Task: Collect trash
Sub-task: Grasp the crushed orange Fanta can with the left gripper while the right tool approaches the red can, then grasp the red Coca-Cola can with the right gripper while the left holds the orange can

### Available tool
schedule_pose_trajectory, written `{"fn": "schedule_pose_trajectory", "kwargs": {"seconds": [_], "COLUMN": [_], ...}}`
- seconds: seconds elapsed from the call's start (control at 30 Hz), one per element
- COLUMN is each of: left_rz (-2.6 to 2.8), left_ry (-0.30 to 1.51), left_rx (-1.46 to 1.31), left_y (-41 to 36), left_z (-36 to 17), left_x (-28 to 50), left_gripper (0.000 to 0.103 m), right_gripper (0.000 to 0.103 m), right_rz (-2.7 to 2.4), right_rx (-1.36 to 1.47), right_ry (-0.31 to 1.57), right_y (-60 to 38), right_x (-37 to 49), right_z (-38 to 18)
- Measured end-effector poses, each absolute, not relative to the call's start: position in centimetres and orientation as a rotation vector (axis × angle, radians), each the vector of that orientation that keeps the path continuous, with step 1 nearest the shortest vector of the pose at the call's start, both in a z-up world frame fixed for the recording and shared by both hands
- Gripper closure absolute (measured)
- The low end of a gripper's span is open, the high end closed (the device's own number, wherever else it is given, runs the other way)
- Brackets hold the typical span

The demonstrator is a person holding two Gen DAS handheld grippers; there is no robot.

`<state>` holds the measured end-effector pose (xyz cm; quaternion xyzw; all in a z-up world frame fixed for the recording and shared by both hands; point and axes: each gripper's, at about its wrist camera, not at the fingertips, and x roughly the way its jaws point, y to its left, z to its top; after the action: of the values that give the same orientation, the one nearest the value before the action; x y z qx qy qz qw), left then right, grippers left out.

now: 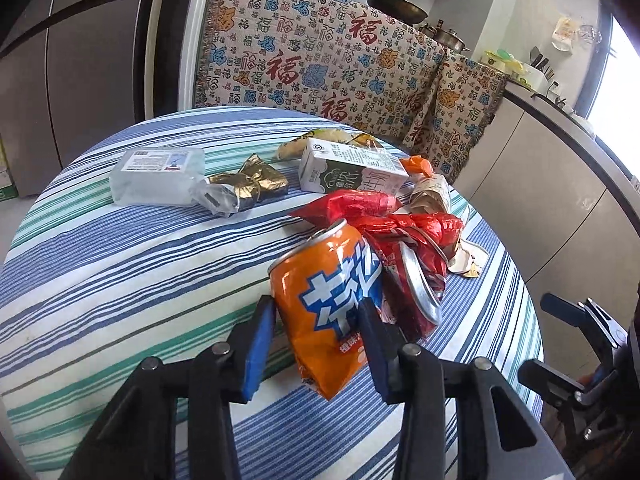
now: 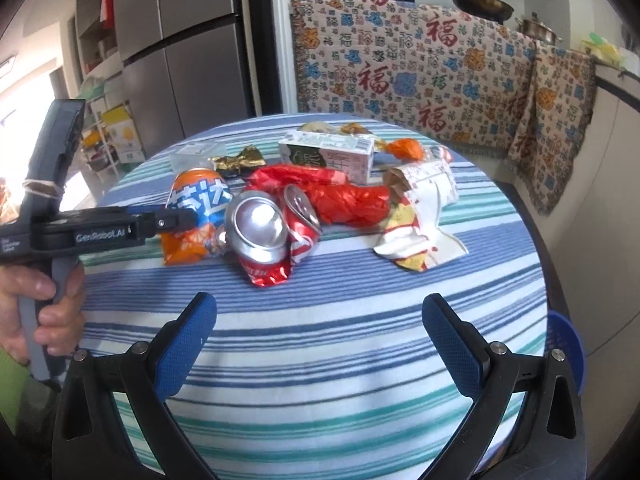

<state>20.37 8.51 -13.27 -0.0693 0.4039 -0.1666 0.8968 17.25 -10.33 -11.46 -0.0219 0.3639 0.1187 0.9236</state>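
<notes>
The left tongs (image 1: 316,336) clamp a crushed orange soda can (image 1: 326,312) with white-and-blue Chinese lettering, held at the near edge of the litter on the striped-cloth worktop (image 1: 120,280). "GenRobot.AI" reads on that tool's side in the right wrist view. The right tongs (image 2: 320,320) gape wide, holding nothing. A dented red aluminium can (image 2: 266,240) touches the orange one; its label is unreadable. Behind, a white-and-green drink carton (image 2: 328,154) bears small, illegible print

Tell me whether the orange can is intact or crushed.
Crushed. The orange can is dented and flattened toward its bottom end, lying tipped on the striped tablecloth between the left gripper jaws.
</notes>
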Motion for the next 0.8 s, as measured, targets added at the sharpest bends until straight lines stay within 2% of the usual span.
{"fn": "schedule_pose_trajectory", "kwargs": {"seconds": [0.1,0.13,0.23,0.3,0.4,0.57,0.7,0.77,0.8], "left_rz": [-0.268,-0.25,-0.21,-0.189,-0.163,-0.15,-0.155,-0.158,-0.16], "left_ry": [0.816,0.81,0.808,0.807,0.799,0.779,0.785,0.79,0.791], "left_rx": [-0.125,-0.121,-0.101,-0.09,-0.093,-0.095,-0.088,-0.089,-0.088], "left_y": [9.0,9.3,9.8,10.1,10.8,11.4,10.8,10.6,10.5], "left_z": [-12.5,-12.4,-12.3,-12.2,-11.9,-11.5,-12.0,-12.1,-12.1], "left_x": [18.8,18.3,17.6,17.2,16.7,16.1,16.3,16.4,16.4], "left_gripper": [0.06,0.06,0.06,0.06,0.06,0.06,0.06,0.06,0.06], "right_gripper": [0.017,0.019,0.017,0.01,0.009,0.006,0.008,0.012,0.027], "right_rz": [0.307,0.328,0.397,0.417,0.444,0.421,0.395,0.398,0.398], "right_rx": [-0.075,-0.09,-0.165,-0.236,-0.307,0.017,0.076,0.105,0.109], "right_ry": [0.762,0.768,0.797,0.812,0.86,0.919,0.943,0.947,0.95], "right_y": [-8.5,-7.8,-5.2,-3.6,-2.2,-6.0,-6.5,-6.5,-6.5], "right_x": [19.5,20.3,22.7,23.8,24.8,25.9,27.2,27.9,28.1], "right_z": [-11.8,-12.0,-12.6,-13.2,-14.1,-14.1,-14.8,-15.0,-15.1]}}
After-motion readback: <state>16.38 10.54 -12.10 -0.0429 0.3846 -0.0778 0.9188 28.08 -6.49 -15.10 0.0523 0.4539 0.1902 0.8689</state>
